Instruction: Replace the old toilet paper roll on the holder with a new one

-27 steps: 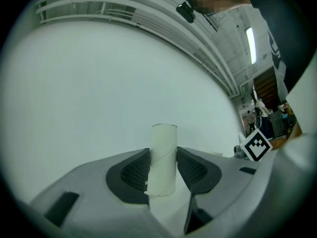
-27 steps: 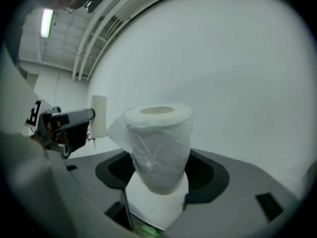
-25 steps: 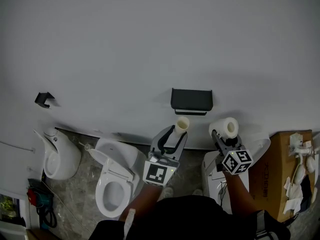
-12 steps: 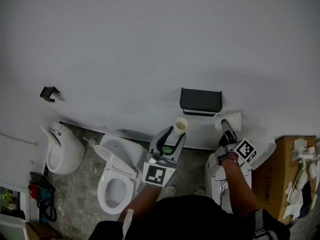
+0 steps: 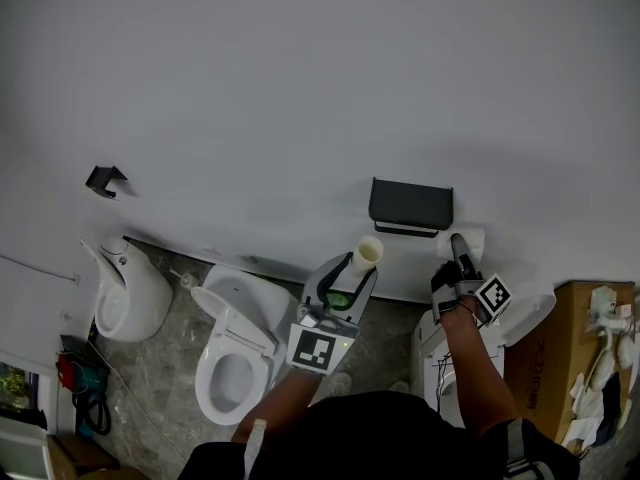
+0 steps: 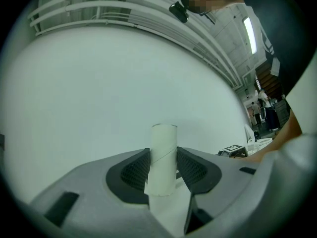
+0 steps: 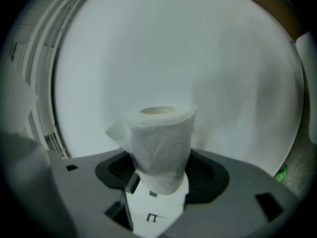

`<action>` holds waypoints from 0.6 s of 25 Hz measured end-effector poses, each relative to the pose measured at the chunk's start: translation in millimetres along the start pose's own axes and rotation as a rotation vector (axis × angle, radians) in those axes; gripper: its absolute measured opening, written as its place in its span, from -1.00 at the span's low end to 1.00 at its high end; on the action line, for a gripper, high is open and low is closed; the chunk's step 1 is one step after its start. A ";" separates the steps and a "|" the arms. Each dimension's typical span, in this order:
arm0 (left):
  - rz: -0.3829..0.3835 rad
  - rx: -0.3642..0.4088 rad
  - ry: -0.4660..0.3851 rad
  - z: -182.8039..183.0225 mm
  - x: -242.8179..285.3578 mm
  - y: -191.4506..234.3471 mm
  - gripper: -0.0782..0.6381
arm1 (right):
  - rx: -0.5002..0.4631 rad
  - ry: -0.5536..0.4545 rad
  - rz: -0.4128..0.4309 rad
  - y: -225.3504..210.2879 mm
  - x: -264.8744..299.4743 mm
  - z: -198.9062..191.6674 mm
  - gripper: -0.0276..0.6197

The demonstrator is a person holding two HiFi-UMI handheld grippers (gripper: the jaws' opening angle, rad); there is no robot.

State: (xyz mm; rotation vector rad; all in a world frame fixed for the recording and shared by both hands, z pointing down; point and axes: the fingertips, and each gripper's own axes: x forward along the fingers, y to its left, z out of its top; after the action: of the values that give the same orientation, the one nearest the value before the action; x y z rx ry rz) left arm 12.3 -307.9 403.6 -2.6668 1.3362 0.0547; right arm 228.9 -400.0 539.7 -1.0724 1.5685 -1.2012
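Observation:
A black toilet paper holder (image 5: 411,206) is fixed to the white wall. My left gripper (image 5: 357,265) is shut on an empty cardboard tube (image 5: 367,252), below and left of the holder. The tube (image 6: 163,155) stands upright between the dark pads (image 6: 134,168). My right gripper (image 5: 462,251) is shut on a full white paper roll (image 5: 473,241), just below the holder's right end. That roll (image 7: 159,146) stands on end between the jaws, a loose flap at its left.
A white toilet (image 5: 237,343) with its lid up stands below left, a urinal (image 5: 130,298) further left. A small black wall hook (image 5: 103,179) sits at the left. A white appliance (image 5: 450,358) and a cardboard box (image 5: 555,353) with clutter are at the right.
My right gripper has rolled and sunk closer to the wall under the holder, turning the full roll from end-on to side-on. The left gripper and the tube have barely shifted.

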 end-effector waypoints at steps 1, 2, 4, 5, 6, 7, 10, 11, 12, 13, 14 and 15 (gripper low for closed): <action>0.007 -0.004 0.004 -1.1 -1.1 2.8 -0.32 | 0.012 -0.007 0.003 0.7 1.8 -1.2 -0.02; 0.014 -0.007 0.008 -2.1 -2.2 5.7 -0.32 | 0.020 -0.014 0.007 1.3 3.2 -1.8 -0.02; 0.026 -0.007 0.015 -3.9 -3.9 9.6 -0.32 | 0.032 -0.022 0.020 2.2 4.5 -0.8 -0.02; 0.031 -0.006 0.016 -4.3 -4.4 10.4 -0.32 | 0.034 -0.023 0.026 2.4 4.7 0.2 -0.02; 0.037 -0.005 0.015 -4.6 -4.7 10.8 -0.32 | 0.033 -0.021 0.029 2.0 5.0 1.0 -0.02; 0.043 -0.004 0.014 -4.9 -4.9 11.0 -0.32 | 0.030 -0.015 0.030 1.1 5.6 1.0 -0.02; 0.054 -0.008 0.018 -6.9 -5.7 11.3 -0.32 | 0.031 0.011 0.034 -0.5 10.4 -5.6 -0.02; 0.055 -0.009 0.019 -7.4 -6.4 11.8 -0.32 | 0.032 0.020 0.036 -0.4 12.6 -9.5 -0.02; 0.056 -0.008 0.020 -7.6 -7.7 12.8 -0.32 | 0.033 0.028 0.037 -0.1 14.8 -14.0 -0.02; 0.058 -0.007 0.022 -7.8 -9.7 14.7 -0.32 | 0.034 0.035 0.039 0.8 17.3 -19.2 -0.02; 0.062 -0.007 0.023 -7.9 -12.0 17.1 -0.32 | 0.036 0.043 0.041 2.2 20.0 -24.8 -0.02; 0.066 -0.007 0.024 -8.0 -14.3 19.8 -0.32 | 0.038 0.052 0.044 3.6 22.7 -30.5 -0.02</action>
State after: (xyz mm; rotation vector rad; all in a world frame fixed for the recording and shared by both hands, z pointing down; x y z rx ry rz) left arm -12.4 -309.5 410.5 -2.6375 1.4338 0.0352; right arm 193.4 -414.0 538.2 -0.9851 1.5946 -1.2328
